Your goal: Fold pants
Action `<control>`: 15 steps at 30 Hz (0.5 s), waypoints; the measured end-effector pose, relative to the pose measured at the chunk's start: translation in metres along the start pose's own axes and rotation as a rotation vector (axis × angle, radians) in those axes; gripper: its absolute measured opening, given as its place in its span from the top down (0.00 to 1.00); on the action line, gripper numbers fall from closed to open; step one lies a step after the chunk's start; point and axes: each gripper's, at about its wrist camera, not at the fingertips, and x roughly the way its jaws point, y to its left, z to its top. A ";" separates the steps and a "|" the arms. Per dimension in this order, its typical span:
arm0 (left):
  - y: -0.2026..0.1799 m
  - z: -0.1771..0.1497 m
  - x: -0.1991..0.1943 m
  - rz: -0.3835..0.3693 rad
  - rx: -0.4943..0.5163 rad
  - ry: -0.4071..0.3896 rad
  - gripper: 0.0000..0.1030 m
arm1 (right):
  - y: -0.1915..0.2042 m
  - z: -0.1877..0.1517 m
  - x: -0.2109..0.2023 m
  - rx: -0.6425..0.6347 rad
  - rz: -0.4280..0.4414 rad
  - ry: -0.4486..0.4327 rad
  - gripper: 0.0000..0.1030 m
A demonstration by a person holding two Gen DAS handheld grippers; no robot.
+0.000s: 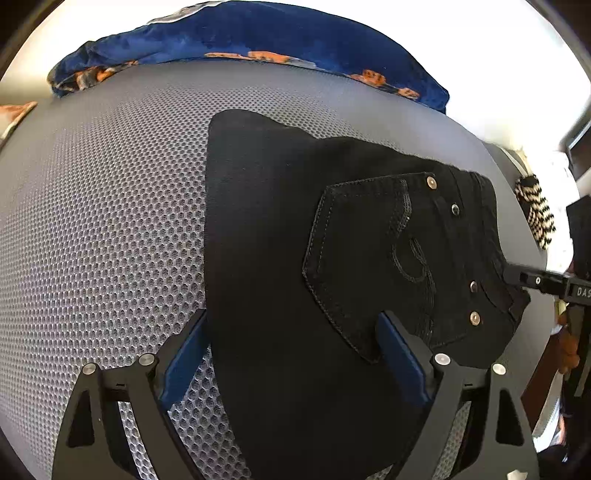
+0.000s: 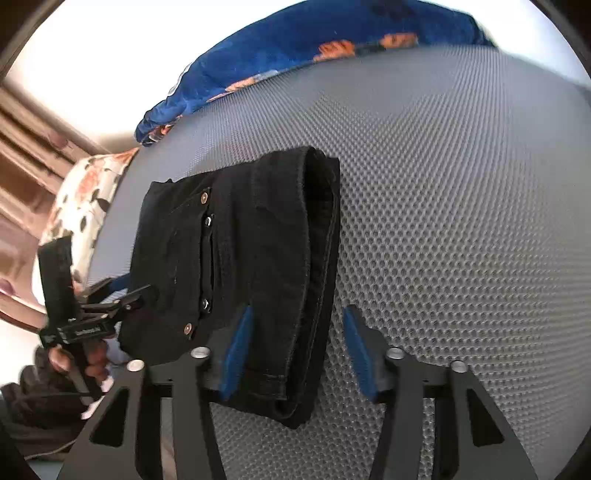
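Observation:
Black denim pants (image 1: pixel 277 221) lie folded into a thick stack on a grey mesh mattress (image 1: pixel 110 203), back pocket and rivets facing up. My left gripper (image 1: pixel 291 315) stands open over the near end. One blue pad sits beside the cloth's left edge and the other over the pocket, neither pressing. In the right wrist view the pants (image 2: pixel 258 229) show their layered fold edge. My right gripper (image 2: pixel 297 308) is open astride that edge, one pad above the denim and one above the mattress (image 2: pixel 461 184). A right finger (image 1: pixel 524 277) shows at the waistband.
A blue blanket with orange print (image 1: pixel 277 33) is bunched along the mattress's far edge. A floral pillow (image 2: pixel 85 195) lies at the left. A black-and-white striped item (image 1: pixel 535 210) hangs off the right side. A person's hand (image 2: pixel 92 362) grips the left tool.

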 end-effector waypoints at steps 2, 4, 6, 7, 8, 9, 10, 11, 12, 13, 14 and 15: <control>0.002 0.004 0.001 -0.020 -0.015 -0.001 0.22 | -0.009 0.001 0.003 0.032 0.047 0.007 0.44; 0.010 0.008 0.000 -0.042 -0.044 0.001 0.26 | -0.017 0.001 0.008 0.058 0.096 0.026 0.43; 0.019 0.013 -0.001 -0.095 -0.097 0.005 0.28 | -0.024 0.002 0.013 0.075 0.149 0.042 0.42; 0.024 0.016 0.000 -0.133 -0.128 0.010 0.28 | -0.026 0.002 0.015 0.079 0.167 0.049 0.42; 0.027 0.017 0.000 -0.153 -0.146 0.015 0.28 | -0.029 0.003 0.016 0.082 0.182 0.050 0.40; 0.029 0.019 0.001 -0.169 -0.158 0.022 0.29 | -0.031 0.003 0.017 0.083 0.205 0.051 0.39; 0.031 0.021 0.003 -0.180 -0.165 0.028 0.29 | -0.033 0.004 0.018 0.090 0.232 0.050 0.39; 0.034 0.023 0.004 -0.194 -0.177 0.031 0.30 | -0.035 0.004 0.018 0.099 0.263 0.052 0.39; 0.036 0.024 0.006 -0.203 -0.188 0.033 0.32 | -0.038 0.005 0.021 0.113 0.306 0.063 0.39; 0.038 0.025 0.006 -0.206 -0.193 0.036 0.33 | -0.040 0.005 0.023 0.122 0.329 0.075 0.39; 0.040 0.027 0.007 -0.210 -0.198 0.038 0.35 | -0.041 0.006 0.027 0.126 0.342 0.082 0.39; 0.043 0.023 0.003 -0.215 -0.202 0.039 0.35 | -0.042 0.007 0.028 0.126 0.360 0.074 0.39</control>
